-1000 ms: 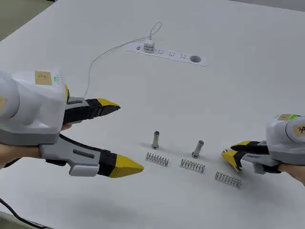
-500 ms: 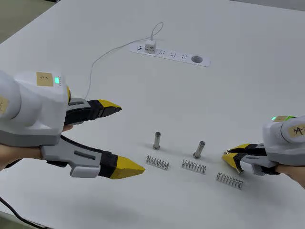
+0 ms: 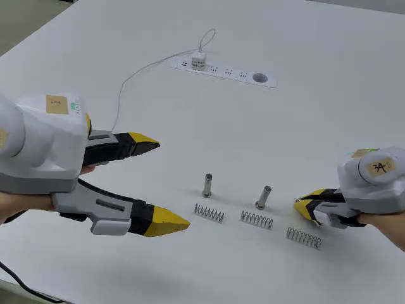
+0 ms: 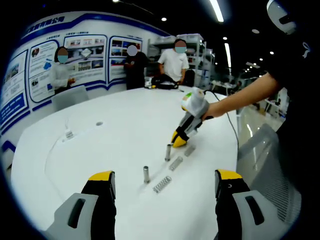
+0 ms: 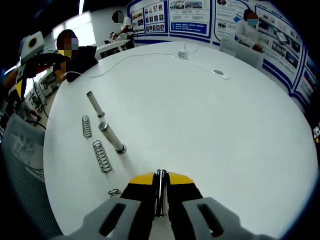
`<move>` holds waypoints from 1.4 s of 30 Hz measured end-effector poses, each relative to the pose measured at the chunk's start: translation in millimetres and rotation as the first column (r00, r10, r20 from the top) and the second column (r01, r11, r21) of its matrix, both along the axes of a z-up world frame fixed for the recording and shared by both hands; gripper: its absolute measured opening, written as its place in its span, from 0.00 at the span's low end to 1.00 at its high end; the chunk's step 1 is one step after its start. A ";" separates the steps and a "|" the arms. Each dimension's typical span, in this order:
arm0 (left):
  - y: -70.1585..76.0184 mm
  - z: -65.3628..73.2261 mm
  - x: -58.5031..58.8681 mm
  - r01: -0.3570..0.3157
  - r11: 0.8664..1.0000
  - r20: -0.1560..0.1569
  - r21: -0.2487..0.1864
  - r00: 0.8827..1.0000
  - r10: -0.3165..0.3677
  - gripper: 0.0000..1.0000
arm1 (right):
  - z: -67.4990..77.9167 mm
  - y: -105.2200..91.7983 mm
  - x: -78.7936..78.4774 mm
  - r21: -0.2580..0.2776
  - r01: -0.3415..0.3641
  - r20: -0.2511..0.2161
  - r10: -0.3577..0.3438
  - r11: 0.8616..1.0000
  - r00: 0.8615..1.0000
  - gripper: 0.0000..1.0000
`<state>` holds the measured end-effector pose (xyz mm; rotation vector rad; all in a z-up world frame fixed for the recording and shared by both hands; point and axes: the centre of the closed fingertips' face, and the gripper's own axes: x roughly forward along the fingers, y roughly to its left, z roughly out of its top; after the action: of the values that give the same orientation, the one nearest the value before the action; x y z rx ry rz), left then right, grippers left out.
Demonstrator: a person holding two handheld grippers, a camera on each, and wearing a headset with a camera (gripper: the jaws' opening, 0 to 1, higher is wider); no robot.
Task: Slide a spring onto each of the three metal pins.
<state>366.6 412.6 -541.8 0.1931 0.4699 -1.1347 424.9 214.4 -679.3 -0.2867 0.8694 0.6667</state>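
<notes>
**A:** Why does the right gripper (image 3: 301,208) sit so low, at the right end of the row?

**B:** Its jaws are clamped together on a thin metal shaft. I take that to be the third pin (image 5: 160,192), pinched between the yellow tips in the right gripper view. My guess is that it is held there so it can stand in line with the other two.

**A:** And those two?

**B:** The left pin (image 3: 207,185) and the middle pin (image 3: 262,197) stand upright on the white table (image 3: 316,126), apart from each other. Just on the near side of each lies a spring, the left spring (image 3: 209,212) and the middle spring (image 3: 256,220). The right spring (image 3: 304,238) lies on the near side of the right gripper's tips, with no pin standing beyond it.

**A:** So one spring is laid out per pin.

**B:** That is how I read it. None is on a pin yet.

**A:** What about the left gripper (image 3: 173,183)?

**B:** Its jaws are spread wide with nothing between them. It hovers to the left of the row, tips pointing toward the springs, probably held wide ready to pick one up.

**A:** Is anything in the way?

**B:** No. The power strip (image 3: 221,71) and its white cable lie at the far side, well apart from the row.
</notes>
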 end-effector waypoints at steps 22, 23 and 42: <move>0.8 4.1 1.5 -0.014 1.000 0.012 -0.008 1.000 0.014 0.83 | 1.4 0.6 -3.1 -0.035 -0.004 0.007 0.004 0.999 1.000 0.08; 0.8 4.4 1.6 -0.015 1.000 0.011 -0.010 1.000 0.015 0.83 | 1.8 0.8 -2.5 -0.030 -0.003 0.009 0.003 1.000 1.000 0.08; -3.1 13.6 0.6 -0.004 1.000 0.033 -0.017 0.999 0.005 0.83 | 18.3 -3.3 -3.9 0.019 0.014 0.071 -0.016 1.000 0.997 0.07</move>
<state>367.2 409.5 -528.2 0.1951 0.4311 -1.1294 421.1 211.1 -661.0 -0.2852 0.7967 0.6467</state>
